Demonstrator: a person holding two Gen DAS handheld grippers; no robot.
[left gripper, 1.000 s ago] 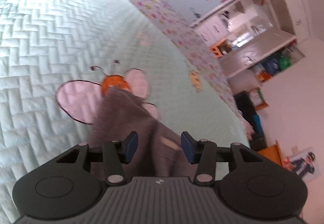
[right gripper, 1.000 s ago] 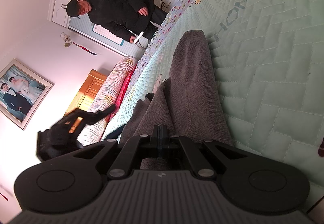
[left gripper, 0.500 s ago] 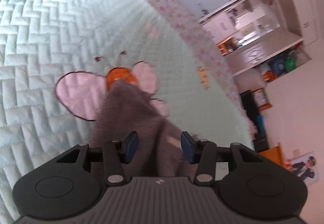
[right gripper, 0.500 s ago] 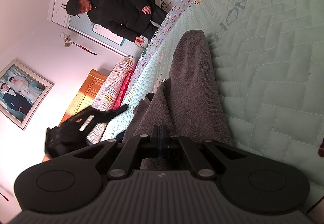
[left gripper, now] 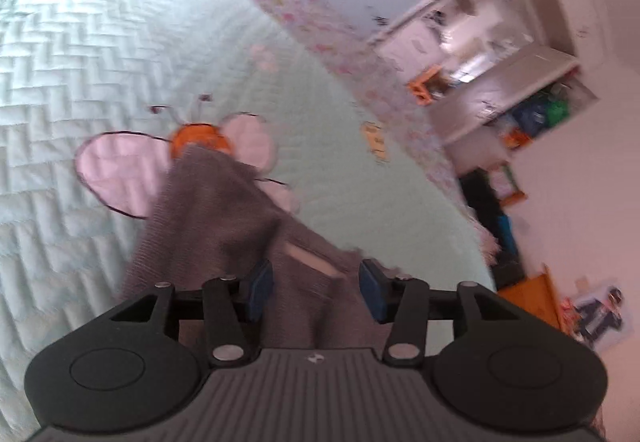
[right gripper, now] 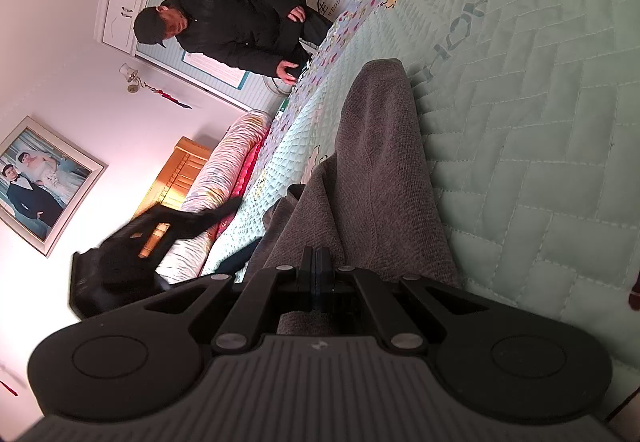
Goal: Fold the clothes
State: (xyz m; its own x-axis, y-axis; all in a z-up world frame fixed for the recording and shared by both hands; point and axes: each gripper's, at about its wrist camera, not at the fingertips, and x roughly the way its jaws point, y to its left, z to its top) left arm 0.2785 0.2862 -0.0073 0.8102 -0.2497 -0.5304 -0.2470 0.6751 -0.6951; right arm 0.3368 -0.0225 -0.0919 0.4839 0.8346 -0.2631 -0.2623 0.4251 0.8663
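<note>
Left wrist view: left gripper point(left gripper: 316, 284) jaws just widened a bit, gray garment point(left gripper: 224, 210) between them, pads not pressing, looks like let-go or regrip. Garment lies on bed quilt point(left gripper: 80, 42). Right gripper point(right gripper: 318, 274) unmoved, clamped tight on garment fold.

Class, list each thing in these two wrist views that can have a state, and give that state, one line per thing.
Left gripper: open, jaws just widened, astride grey cloth, pads clear.
Right gripper: shut, cloth edge at its closed tips.
Grey garment: partly folded, lying lengthwise on the quilt.
Quilt: spread flat.
</note>
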